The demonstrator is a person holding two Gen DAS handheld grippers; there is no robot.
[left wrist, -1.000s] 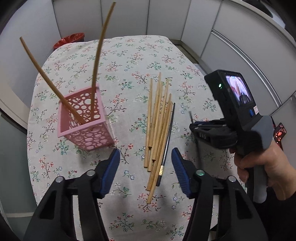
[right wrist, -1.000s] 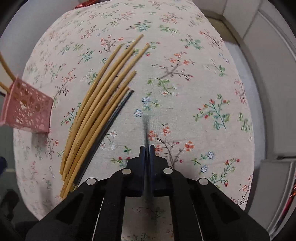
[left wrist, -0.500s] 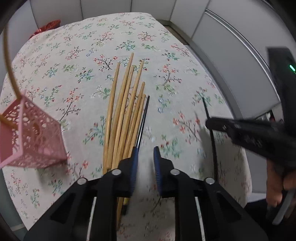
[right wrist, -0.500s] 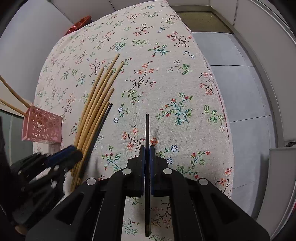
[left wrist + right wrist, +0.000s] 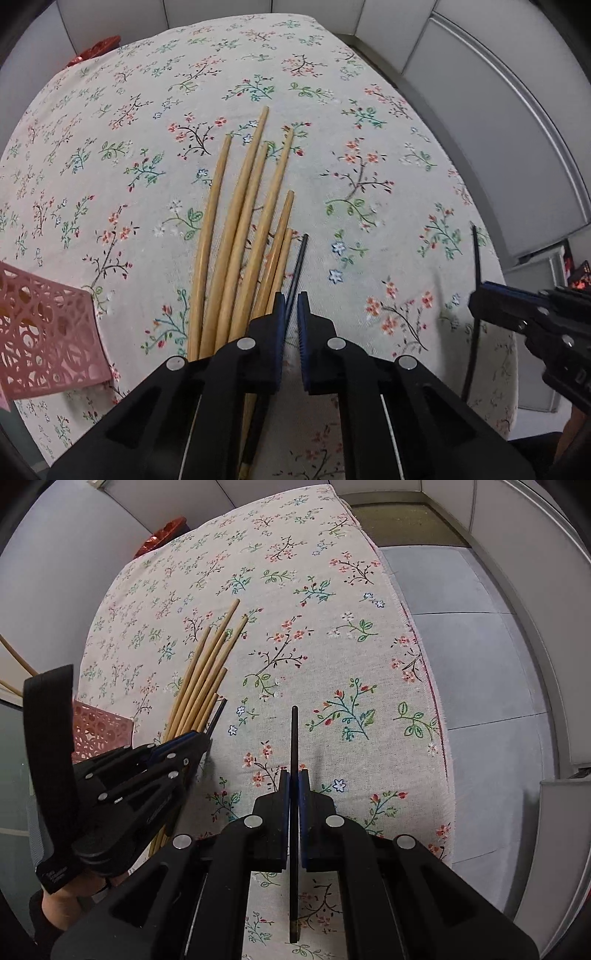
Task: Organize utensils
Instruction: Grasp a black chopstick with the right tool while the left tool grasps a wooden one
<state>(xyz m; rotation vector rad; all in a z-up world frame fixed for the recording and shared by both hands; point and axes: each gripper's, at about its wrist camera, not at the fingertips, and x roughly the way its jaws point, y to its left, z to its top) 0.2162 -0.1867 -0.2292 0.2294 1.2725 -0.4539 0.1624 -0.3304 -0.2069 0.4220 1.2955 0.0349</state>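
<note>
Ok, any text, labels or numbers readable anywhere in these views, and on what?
No text reads clearly.
White print low on the left claw handle: too small and blurred.
Raised lettering on the right claw body: cut off at the frame edge, unreadable.

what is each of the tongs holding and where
Right tongs: black chopstick, gripped mid-shaft. Left tongs: nearly closed around second black chopstick; grip unclear.

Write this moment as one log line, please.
left claw: closing around black chopstick | right claw: shut on second black chopstick | pink holder: left
</note>
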